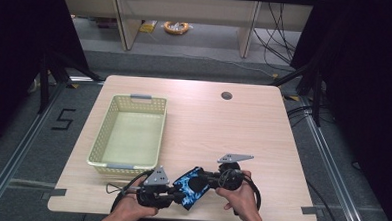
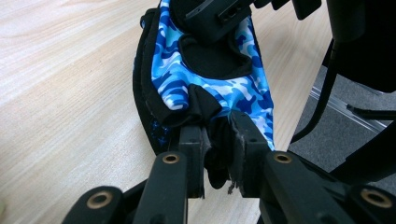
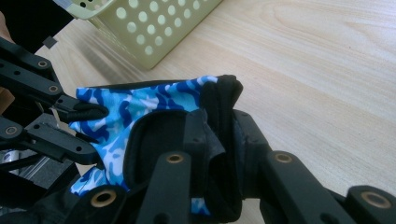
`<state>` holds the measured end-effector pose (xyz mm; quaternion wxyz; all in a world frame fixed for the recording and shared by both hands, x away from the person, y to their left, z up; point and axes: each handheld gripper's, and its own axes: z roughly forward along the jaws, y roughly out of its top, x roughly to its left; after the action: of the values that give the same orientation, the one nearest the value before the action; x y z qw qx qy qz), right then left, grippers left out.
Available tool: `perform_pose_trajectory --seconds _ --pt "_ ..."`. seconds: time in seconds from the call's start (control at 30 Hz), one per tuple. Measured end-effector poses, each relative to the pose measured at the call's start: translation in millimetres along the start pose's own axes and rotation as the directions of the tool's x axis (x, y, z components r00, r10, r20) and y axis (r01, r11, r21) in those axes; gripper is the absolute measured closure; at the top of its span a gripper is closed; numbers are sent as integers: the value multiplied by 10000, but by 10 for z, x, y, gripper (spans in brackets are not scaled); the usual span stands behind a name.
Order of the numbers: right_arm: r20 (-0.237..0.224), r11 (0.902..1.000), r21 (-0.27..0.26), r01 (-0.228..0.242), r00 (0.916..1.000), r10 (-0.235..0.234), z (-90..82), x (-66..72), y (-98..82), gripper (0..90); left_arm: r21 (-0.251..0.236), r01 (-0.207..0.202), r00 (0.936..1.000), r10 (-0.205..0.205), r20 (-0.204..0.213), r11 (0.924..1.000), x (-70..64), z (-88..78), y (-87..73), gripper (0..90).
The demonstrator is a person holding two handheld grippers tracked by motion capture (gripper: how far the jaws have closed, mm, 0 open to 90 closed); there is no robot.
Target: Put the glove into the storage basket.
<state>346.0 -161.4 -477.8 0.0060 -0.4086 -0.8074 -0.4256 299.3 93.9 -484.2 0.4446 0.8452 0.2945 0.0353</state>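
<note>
Blue camouflage fabric with black trim, some small garment (image 1: pixel 191 187), is stretched between the two tools near the table's front edge. The left gripper (image 2: pixel 219 154) pinches black trim between its nearly closed jaws; the right gripper (image 3: pixel 219 140) clamps the opposite black edge likewise. Likely the step is folding or carrying. Next, both grips must hold while travelling together toward the perforated yellow basket (image 1: pixel 98 141).

Three cameras, one fixed and two riding on my grippers.

My high view looks forward and down over the whole table (image 1: pixel 243 122); each gripper view sits very close, facing along its jaws, and all three share the blue camouflage cloth (image 1: pixel 192 186), I think near the table's front edge.
</note>
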Motion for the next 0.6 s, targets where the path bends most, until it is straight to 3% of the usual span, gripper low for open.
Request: perform_pose_trajectory --seconds 0.07,0.23,0.3,0.43,0.5,0.53,0.6 --pt "-189 9997 52 -248 9995 249 5 17 2 778 -143 51 10000 -50 81 9999 -8 3 6 762" --pt "-244 10000 -68 19 9997 -21 -27 5 48 778 -201 259 9997 -258 46 9995 -18 -38 52 763" --pt "-320 9998 -90 -187 9993 184 -54 32 63 778 -254 197 9998 -196 51 9995 -20 -53 77 763" --pt "-317 9994 -289 -170 9994 161 -100 34 101 778 -208 -173 9999 173 5 9996 -16 -86 128 761" --pt "-358 9993 -327 -191 9992 179 -122 55 122 778 -228 10 10000 -11 -18 9997 -22 -107 150 761" --pt "-360 9989 -464 122 9993 -138 -126 39 138 778 -278 -150 9999 148 -64 9995 -13 -145 176 761" --pt "-375 9988 -465 -144 9992 126 -148 89 162 778 -337 43 10000 -43 10 9994 -20 -167 189 761"
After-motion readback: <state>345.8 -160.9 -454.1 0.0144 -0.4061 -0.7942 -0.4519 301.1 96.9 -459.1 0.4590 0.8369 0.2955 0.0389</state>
